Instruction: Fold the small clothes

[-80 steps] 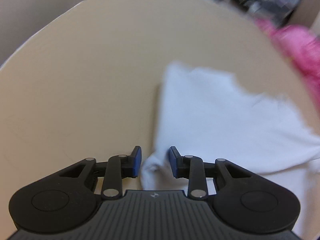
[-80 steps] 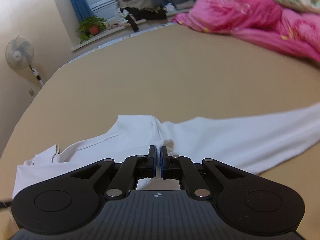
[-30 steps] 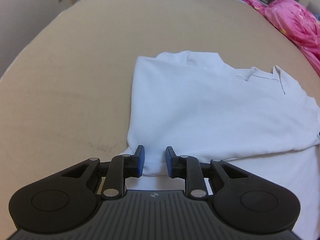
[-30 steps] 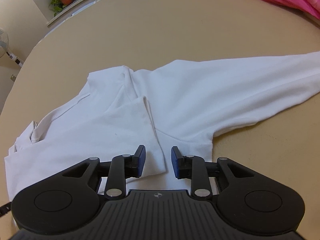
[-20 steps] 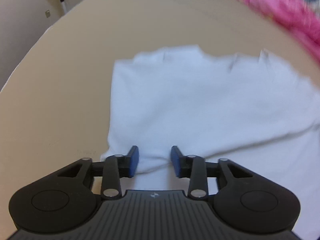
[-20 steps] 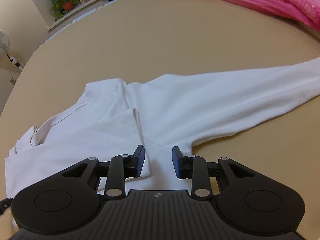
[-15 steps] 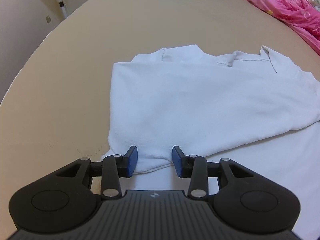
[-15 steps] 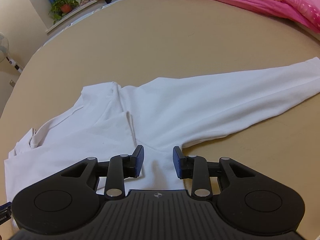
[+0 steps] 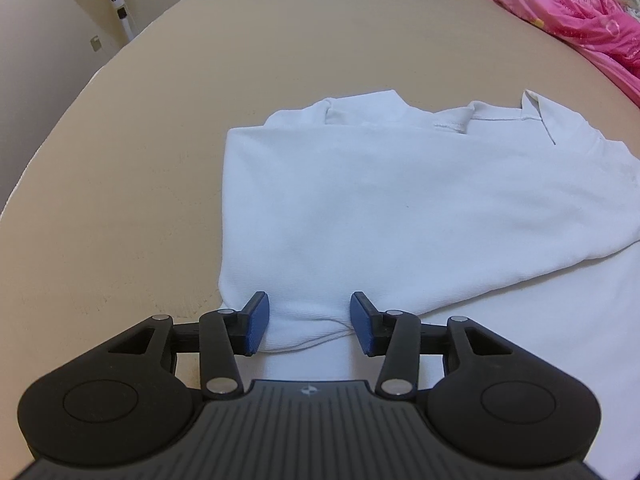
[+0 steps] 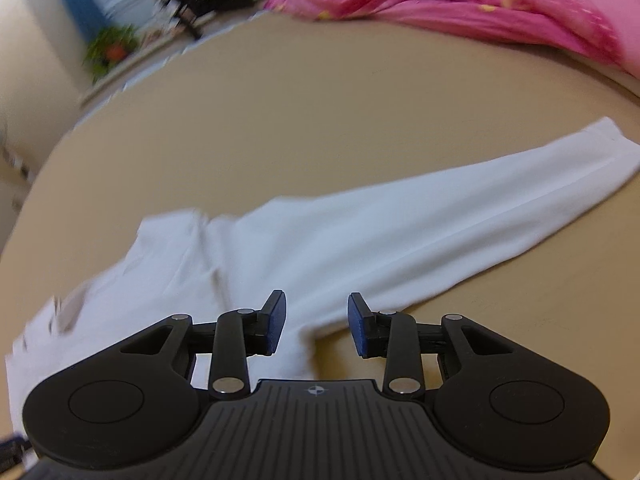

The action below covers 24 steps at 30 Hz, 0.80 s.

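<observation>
White cotton, a long-sleeved shirt (image 9: 400,208), is lying on the tan bed (image 9: 120,160), its left side already folded in. The left gripper (image 9: 307,328) is hovering at that fold's near corner, jaws having just been opening, fabric lying loose between them. The right gripper (image 10: 316,326) is hanging over the armpit, jaws parted, gripping nothing. Next, I reckon, is pinching the outstretched sleeve (image 10: 480,208) and carrying it across the body.

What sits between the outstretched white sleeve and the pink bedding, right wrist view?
Nothing: only bare tan surface lies between the sleeve of the white shirt and the pink bedding. The right wrist view shows it, though blurred.
</observation>
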Each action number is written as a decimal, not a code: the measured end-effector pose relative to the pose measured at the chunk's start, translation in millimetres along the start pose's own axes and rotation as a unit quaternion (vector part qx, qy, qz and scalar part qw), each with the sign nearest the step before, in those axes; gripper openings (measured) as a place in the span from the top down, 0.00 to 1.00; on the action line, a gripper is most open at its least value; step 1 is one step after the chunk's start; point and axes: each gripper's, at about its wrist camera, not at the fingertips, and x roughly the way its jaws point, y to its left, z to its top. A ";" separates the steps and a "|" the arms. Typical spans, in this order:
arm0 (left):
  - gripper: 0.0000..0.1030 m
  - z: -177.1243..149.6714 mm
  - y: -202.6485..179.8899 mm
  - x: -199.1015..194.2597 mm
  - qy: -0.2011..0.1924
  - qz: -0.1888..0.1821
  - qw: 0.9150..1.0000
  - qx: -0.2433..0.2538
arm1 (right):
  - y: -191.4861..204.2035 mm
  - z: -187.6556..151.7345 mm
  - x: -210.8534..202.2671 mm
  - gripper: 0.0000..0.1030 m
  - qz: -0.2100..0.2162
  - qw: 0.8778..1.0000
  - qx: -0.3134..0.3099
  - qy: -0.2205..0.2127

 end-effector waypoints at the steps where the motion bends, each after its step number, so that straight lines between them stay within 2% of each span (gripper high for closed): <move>1: 0.51 0.0 -0.4 0.3 0.000 0.000 1.000 0.001 | -11.2 3.8 -2.5 0.84 0.003 1.000 0.017 -0.009; 2: 0.51 0.0 -1.1 0.5 0.000 0.000 1.000 0.002 | -22.1 6.9 -5.2 0.90 0.005 0.999 0.031 -0.018; 9: 0.51 0.0 -1.1 0.4 0.000 0.000 1.000 0.001 | -121.8 32.8 -12.8 0.88 -0.014 0.990 0.112 -0.083; 11: 0.50 0.0 -1.2 0.4 -0.001 0.000 1.000 0.002 | -154.3 37.3 -9.4 0.81 -0.021 0.986 0.133 -0.097; 13: 0.50 -0.1 -1.6 0.7 -0.002 0.000 1.000 0.002 | -188.3 39.5 -5.2 0.78 -0.039 0.980 0.160 -0.113; 19: 0.49 -0.6 -4.0 1.9 -0.007 0.004 1.000 0.003 | -278.5 36.5 17.8 0.72 -0.065 0.949 0.269 -0.153; 21: 0.48 -1.4 -4.8 2.1 -0.010 0.005 1.000 0.005 | -295.5 33.7 28.5 0.72 -0.059 0.939 0.298 -0.160; 24: 0.48 -2.3 -3.7 2.3 -0.013 0.004 1.000 0.005 | -315.5 28.3 40.5 0.72 -0.027 0.920 0.346 -0.179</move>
